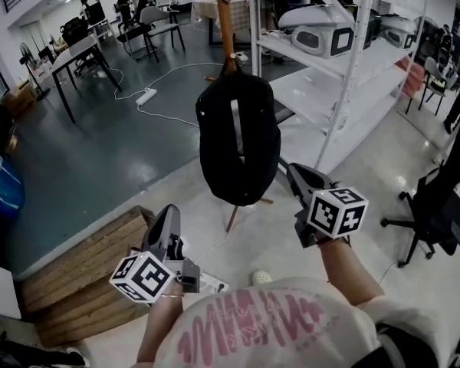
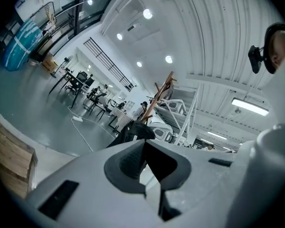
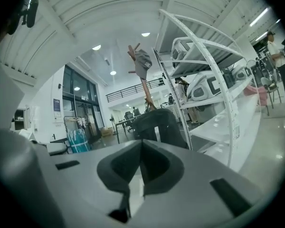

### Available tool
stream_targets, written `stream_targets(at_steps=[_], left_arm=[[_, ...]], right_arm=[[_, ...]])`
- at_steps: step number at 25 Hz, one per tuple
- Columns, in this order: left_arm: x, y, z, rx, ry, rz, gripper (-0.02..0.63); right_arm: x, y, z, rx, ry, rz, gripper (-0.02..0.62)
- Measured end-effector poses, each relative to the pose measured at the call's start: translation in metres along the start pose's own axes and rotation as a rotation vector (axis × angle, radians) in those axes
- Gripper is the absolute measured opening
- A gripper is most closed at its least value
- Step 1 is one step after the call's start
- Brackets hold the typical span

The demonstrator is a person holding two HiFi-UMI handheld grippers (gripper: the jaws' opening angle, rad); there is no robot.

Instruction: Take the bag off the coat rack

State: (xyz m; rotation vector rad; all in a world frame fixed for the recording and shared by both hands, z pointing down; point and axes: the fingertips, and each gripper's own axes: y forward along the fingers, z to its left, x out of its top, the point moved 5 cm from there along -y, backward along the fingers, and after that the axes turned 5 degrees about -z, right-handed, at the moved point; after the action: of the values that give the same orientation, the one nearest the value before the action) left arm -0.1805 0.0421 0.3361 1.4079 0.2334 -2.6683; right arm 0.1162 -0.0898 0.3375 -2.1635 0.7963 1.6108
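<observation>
A black bag [image 1: 238,136] with a grey stripe hangs by its top loop from a wooden coat rack [image 1: 227,29] in the middle of the head view. My left gripper [image 1: 169,215] is shut and empty, low and to the left of the bag, clear of it. To the bag's lower right, close to its side, my right gripper [image 1: 294,172] is also shut and holds nothing. The left gripper view shows the bag [image 2: 133,131] beyond the closed jaws. In the right gripper view, the bag [image 3: 159,122] hangs under a grey cap [image 3: 143,63] on the rack.
White metal shelving [image 1: 345,52] with grey devices stands right behind the rack. A black office chair [image 1: 437,205] is at the right and a wooden pallet [image 1: 84,274] at the lower left. A power strip [image 1: 146,96] with its cable lies on the floor, with desks [image 1: 77,52] beyond.
</observation>
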Motion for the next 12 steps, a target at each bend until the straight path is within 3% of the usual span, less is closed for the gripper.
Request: stream_targets(at_steps=[12], left_arm=[[0.001, 0.116, 0.008, 0.027, 0.007, -0.045, 0.004]], right_arm=[[0.041, 0.094, -0.076, 0.052, -0.011, -0.017, 0.006]])
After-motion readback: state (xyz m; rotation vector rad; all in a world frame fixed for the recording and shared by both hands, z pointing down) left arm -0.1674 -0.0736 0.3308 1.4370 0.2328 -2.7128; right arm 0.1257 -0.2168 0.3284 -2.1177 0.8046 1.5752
